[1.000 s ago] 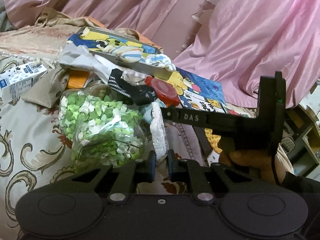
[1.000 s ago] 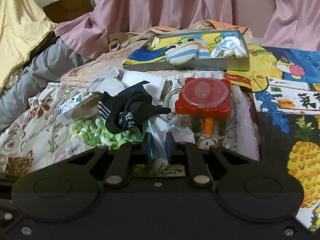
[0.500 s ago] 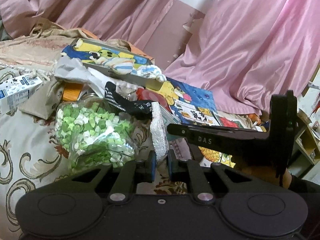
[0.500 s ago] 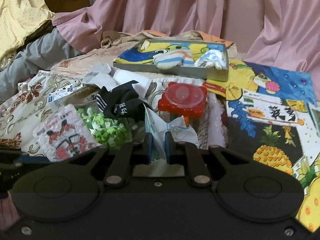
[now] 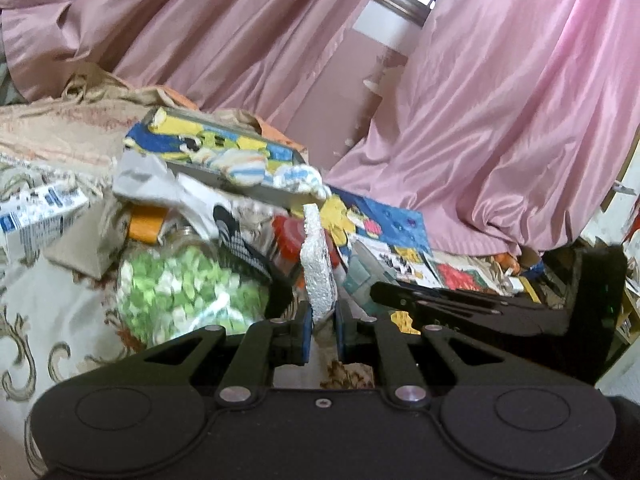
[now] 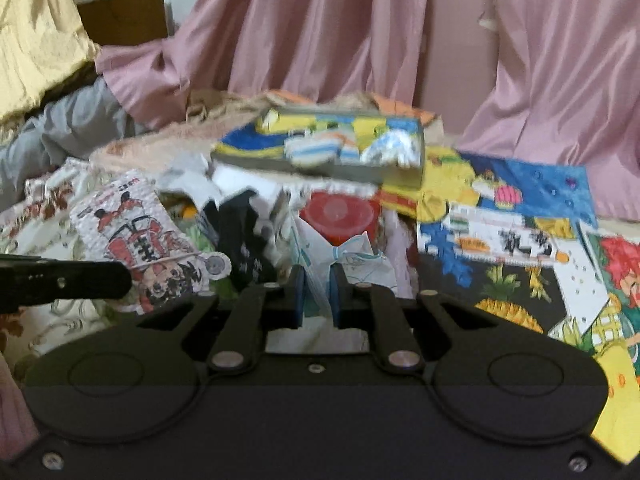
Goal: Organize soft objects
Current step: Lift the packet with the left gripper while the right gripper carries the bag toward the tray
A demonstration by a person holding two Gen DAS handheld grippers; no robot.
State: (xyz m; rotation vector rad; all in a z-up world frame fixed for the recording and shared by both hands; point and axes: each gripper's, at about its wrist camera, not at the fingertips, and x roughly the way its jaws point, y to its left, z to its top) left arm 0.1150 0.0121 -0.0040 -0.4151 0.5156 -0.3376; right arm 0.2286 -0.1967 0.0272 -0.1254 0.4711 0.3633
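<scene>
Near centre on cluttered bed, left tongs [image 5: 320,330] clamping white printed pouch [image 5: 318,268] by lower edge, standing upright; right tongs [image 6: 316,298] pinching pale crumpled cloth [image 6: 344,256]. Both grips looking thin: items risking slipping, or dangling cloth catching red-lidded jar [image 6: 340,216] before reaching far cartoon tray [image 6: 376,172].

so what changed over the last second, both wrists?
The right gripper lifted its pale printed cloth clear of the pile and drew back. The left gripper tilted up a little, its white textured cloth rising with it. Both grips unchanged. The tray with striped socks, red lid and black sock stayed put.
</scene>
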